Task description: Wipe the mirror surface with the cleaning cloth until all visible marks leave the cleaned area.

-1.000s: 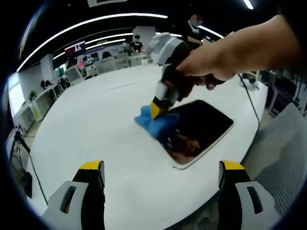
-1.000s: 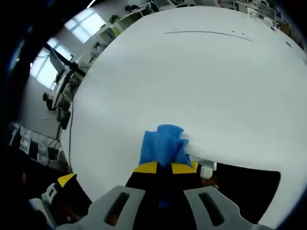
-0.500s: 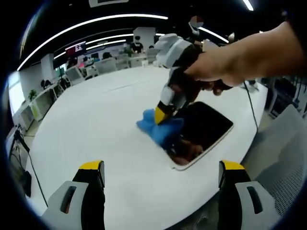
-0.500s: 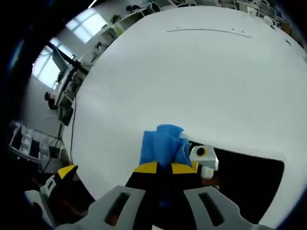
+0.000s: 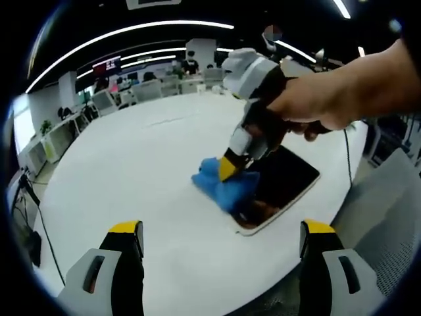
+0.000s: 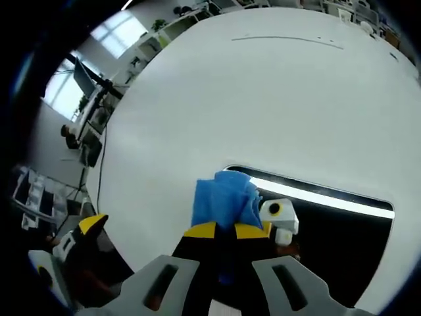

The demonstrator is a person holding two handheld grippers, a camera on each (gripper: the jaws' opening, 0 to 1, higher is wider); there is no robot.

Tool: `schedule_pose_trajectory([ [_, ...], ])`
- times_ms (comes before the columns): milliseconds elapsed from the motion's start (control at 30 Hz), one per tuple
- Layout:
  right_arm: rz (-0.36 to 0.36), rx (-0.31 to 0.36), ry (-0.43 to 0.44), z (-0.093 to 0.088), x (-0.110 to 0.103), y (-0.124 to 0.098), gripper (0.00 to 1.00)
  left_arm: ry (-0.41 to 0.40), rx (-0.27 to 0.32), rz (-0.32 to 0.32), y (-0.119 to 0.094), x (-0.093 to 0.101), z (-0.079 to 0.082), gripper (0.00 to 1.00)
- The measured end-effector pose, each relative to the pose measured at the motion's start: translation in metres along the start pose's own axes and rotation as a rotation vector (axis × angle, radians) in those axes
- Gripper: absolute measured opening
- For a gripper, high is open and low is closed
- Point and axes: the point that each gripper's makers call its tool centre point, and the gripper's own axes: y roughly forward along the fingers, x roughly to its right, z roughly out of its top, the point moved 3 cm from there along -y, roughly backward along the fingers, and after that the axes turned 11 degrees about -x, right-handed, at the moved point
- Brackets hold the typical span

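at the centre of the left gripper view, your right gripper presses the blue cleaning cloth onto the near-left edge of the dark mirror, which lies right of centre on the white table. your left gripper waits at the bottom, jaws wide apart, holding nothing.

in the right gripper view, low and central, the jaws are pinched tight on the cloth, its bunch overlapping the mirror's upper-left corner.

the mirror could slide toward the table edge, since nothing steadies it.

compared with a second ago, more mirror shows beyond the cloth.
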Motion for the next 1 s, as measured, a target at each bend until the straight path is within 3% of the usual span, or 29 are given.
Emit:
schedule_pose_trajectory([
  [100, -0.008, 0.004, -0.005, 0.000, 0.000, 0.000, 0.02, 0.031, 0.005, -0.001, 0.000, 0.003, 0.003, 0.99],
  [333, 0.003, -0.007, -0.010, -0.011, -0.007, -0.001, 0.02, 0.006, 0.021, -0.001, -0.002, 0.002, 0.005, 0.99],
  [1000, 0.001, 0.007, -0.046, -0.012, -0.002, -0.003, 0.02, 0.000, 0.020, -0.008, -0.003, 0.003, 0.006, 0.99],
])
